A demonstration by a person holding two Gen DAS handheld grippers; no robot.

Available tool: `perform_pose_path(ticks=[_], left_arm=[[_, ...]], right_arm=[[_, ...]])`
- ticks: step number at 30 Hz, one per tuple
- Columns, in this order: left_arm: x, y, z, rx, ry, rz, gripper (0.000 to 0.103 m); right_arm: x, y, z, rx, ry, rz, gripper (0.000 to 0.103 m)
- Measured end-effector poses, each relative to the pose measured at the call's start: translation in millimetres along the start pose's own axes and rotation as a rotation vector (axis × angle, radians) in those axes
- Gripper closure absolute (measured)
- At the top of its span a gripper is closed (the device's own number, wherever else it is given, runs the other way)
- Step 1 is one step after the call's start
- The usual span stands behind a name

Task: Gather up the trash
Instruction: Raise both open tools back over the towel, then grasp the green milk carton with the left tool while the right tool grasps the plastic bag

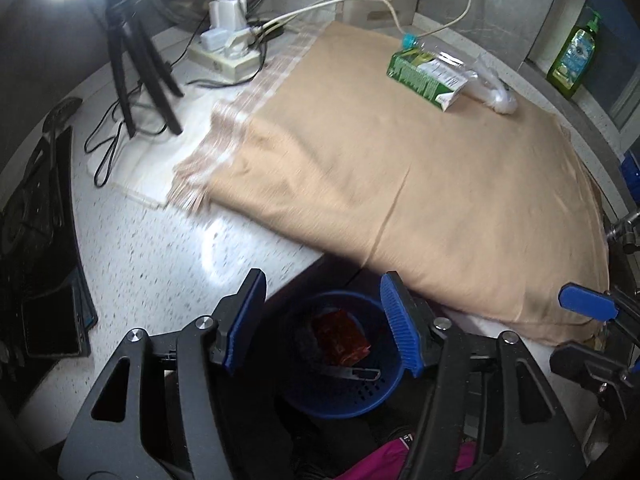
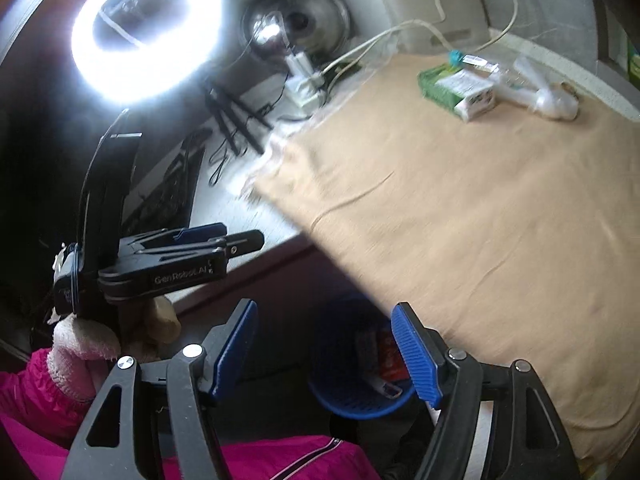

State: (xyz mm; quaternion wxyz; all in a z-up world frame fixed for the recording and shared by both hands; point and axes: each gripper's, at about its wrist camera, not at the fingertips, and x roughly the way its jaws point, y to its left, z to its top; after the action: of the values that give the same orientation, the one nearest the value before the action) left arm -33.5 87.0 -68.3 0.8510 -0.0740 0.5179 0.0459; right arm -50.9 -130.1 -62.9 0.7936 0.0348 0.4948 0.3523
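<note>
1. Currently both grippers are empty. Left gripper [image 1: 322,320] has its blue ribbed pads spread wide with nothing between them; right gripper [image 2: 324,350] is the same, spread and unloaded.
2. Both hang over the round blue perforated plastic basket [image 1: 340,396], which sits low, below the worktop edge. Inside it: a crumpled red-orange wrapper [image 1: 340,338] and a small dark flat item I can't identify.
3. Remaining trash sits at the far side of the tan cloth [image 1: 400,184] that covers the speckled white worktop [image 1: 140,240]: a green and white drink carton [image 1: 426,76] lying on its side, a clear crushed plastic bottle with teal cap [image 1: 444,56] touching it from behind, and a white crumpled plastic piece [image 1: 502,98] just beside the carton's right end.
4. Judgement: between picks. One or more items are binned, three are left, so roughly mid-task.
5. Next move calls for a reach across the cloth to the cluster. The carton is nearest and boxy, so it's the easiest grab across its narrow faces.
6. Risks: the three items touch, so closing on the carton may drag the bottle along. A white cable [image 1: 400,16] runs right by the bottle cap; keep the pads off it.
7. Not trash, leave alone: the white power strip with plugs [image 1: 226,50], black tripod [image 1: 140,64] and green dish-soap bottle [image 1: 574,56].
8. Frames are motion-blurred, so fine detail is unreliable.
</note>
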Motion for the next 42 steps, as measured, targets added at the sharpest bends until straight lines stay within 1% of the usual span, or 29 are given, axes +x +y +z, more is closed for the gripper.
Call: perform_pose_path(ticks=[10, 11, 12, 13, 16, 20, 22, 23, 26, 29, 33, 36, 40, 42], left_arm=[[9, -43, 37, 0.01, -0.044, -0.034, 0.042], [12, -46, 41, 0.008, -0.046, -0.04, 0.041], [14, -50, 45, 0.007, -0.046, -0.043, 0.037], [17, -52, 49, 0.006, -0.047, -0.046, 0.035], [26, -61, 62, -0.004, -0.041, -0.066, 0.035], [39, -73, 81, -0.021, -0.03, -0.087, 0.035], [46, -78, 92, -0.036, -0.018, -0.1, 0.031], [49, -81, 98, -0.047, -0.015, -0.107, 0.026], [57, -90, 116, -0.064, -0.02, -0.114, 0.025], [67, -97, 134, -0.077, -0.013, -0.11, 0.025], [85, -101, 160, -0.129, 0.014, -0.116, 0.025], [98, -101, 180, -0.175, 0.033, -0.114, 0.025], [117, -101, 204, -0.231, 0.067, -0.112, 0.025], [127, -102, 217, -0.255, 0.08, -0.097, 0.025]], right_arm=[[-33, -56, 41, 0.04, -0.116, -0.068, 0.017], [-36, -63, 45, 0.043, -0.126, -0.077, 0.016], [-38, -69, 48, 0.046, -0.133, -0.085, 0.015], [-41, -75, 51, 0.05, -0.141, -0.092, 0.014], [-46, -97, 61, 0.067, -0.157, -0.12, 0.014], [-52, -131, 78, 0.095, -0.178, -0.154, 0.008], [-55, -146, 86, 0.112, -0.189, -0.164, 0.007], [-56, -156, 92, 0.123, -0.197, -0.169, 0.006], [-58, -177, 110, 0.145, -0.209, -0.175, 0.005], [-55, -196, 130, 0.151, -0.219, -0.182, 0.005], [-45, -217, 152, 0.13, -0.216, -0.204, 0.005], [-32, -227, 169, 0.088, -0.197, -0.211, 0.005], [-11, -233, 187, 0.013, -0.174, -0.245, 0.005], [-2, -234, 193, -0.009, -0.164, -0.249, 0.005]])
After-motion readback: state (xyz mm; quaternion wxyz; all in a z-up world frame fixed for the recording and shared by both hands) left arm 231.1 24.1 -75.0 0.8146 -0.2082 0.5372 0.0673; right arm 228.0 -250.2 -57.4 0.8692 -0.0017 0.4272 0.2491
